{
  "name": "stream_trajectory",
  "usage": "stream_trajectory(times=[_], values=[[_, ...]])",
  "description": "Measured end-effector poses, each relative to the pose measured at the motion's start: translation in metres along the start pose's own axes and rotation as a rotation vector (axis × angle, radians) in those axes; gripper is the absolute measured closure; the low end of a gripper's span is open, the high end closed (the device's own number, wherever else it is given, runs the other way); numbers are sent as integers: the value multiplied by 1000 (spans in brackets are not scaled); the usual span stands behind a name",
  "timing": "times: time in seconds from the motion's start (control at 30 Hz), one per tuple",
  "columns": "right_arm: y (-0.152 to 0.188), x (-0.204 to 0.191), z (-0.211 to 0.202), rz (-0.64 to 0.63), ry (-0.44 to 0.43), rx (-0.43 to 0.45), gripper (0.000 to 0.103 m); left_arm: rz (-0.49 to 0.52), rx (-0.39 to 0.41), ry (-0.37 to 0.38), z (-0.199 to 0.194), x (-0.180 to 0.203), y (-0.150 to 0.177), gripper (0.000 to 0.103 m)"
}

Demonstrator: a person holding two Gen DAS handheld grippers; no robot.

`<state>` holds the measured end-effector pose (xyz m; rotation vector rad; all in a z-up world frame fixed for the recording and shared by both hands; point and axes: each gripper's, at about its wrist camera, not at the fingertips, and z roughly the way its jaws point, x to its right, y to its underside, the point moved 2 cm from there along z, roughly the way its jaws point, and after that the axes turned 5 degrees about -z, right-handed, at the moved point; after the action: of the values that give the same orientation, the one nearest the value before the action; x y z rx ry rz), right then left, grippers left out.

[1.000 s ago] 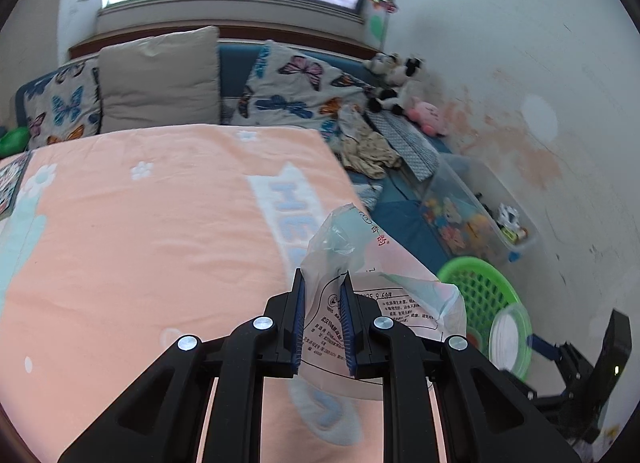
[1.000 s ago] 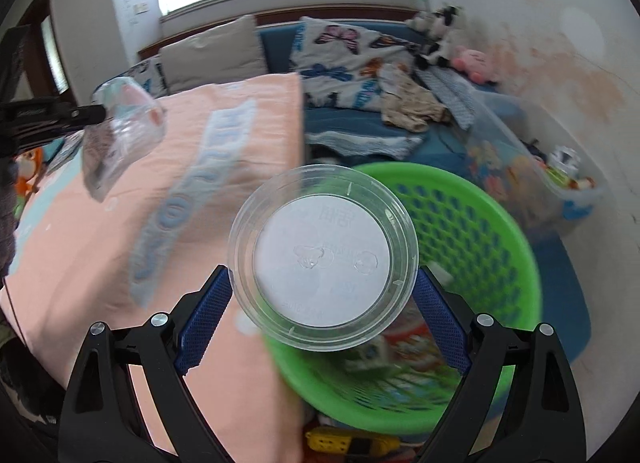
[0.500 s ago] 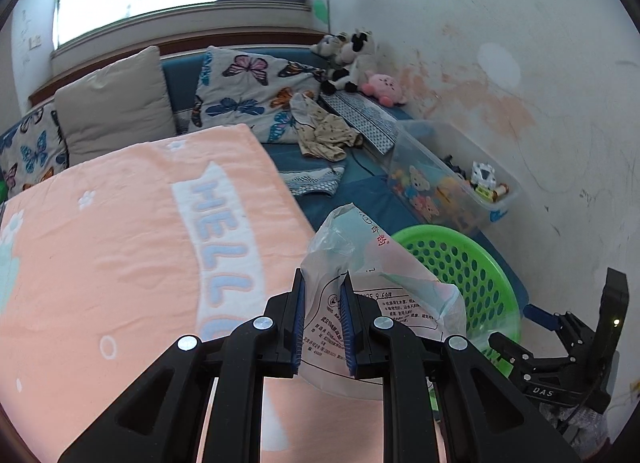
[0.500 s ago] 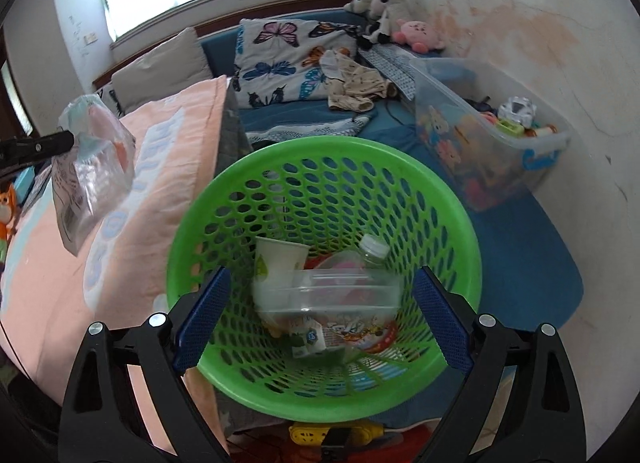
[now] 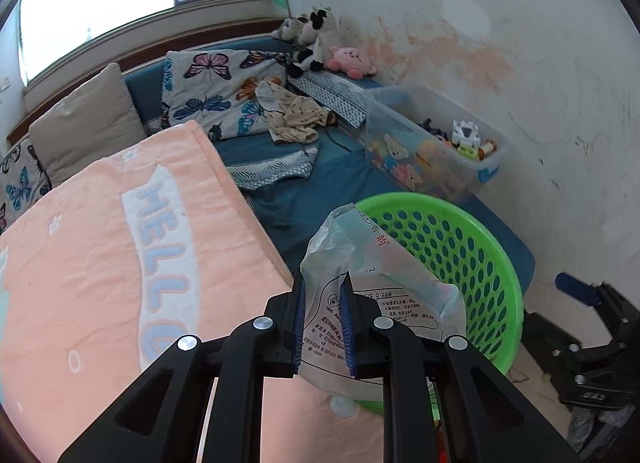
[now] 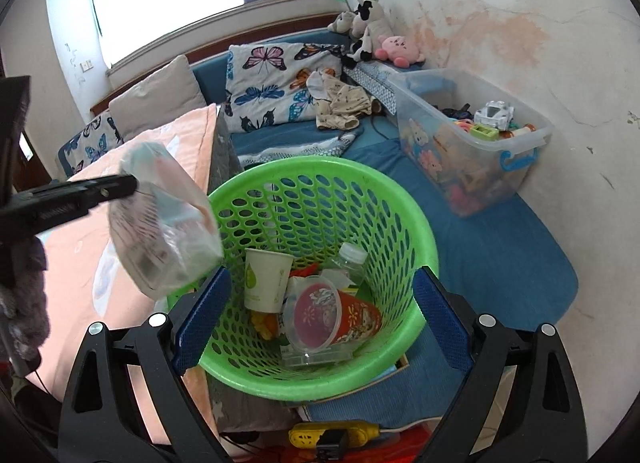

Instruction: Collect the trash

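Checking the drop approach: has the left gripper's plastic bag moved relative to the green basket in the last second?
Yes. The plastic bag in the left gripper has moved toward the green basket, now overlapping its near rim.

One second ago the right gripper [image 6: 320, 319] had a clear round lid [image 6: 316, 313] between its fingers above the green basket [image 6: 416, 219]. Now the fingers are wide apart with nothing between them, and the lid lies inside the basket on the other trash. The left gripper [image 5: 323, 321] with its plastic bag [image 5: 372, 283] has moved from over the pink blanket [image 5: 100, 247] to the basket's near rim.
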<state>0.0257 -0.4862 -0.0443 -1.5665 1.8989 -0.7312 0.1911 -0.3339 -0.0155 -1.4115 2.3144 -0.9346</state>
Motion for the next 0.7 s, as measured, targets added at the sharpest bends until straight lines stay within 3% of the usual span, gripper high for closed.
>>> stream_trajectory(times=[0.23, 0.43, 0.5, 0.7], values=[[4, 2, -4, 15, -15, 4, 12, 10, -30, 13, 11, 9, 3, 83], [6, -4, -7, 18, -33, 7, 12, 7, -21, 33, 9, 10, 5, 66], [7, -8, -8, 18, -39, 11, 12, 10, -17, 45, 6, 10, 7, 52], [9, -24, -16, 0, -59, 20, 11, 7, 3, 47, -10, 0, 14, 45]])
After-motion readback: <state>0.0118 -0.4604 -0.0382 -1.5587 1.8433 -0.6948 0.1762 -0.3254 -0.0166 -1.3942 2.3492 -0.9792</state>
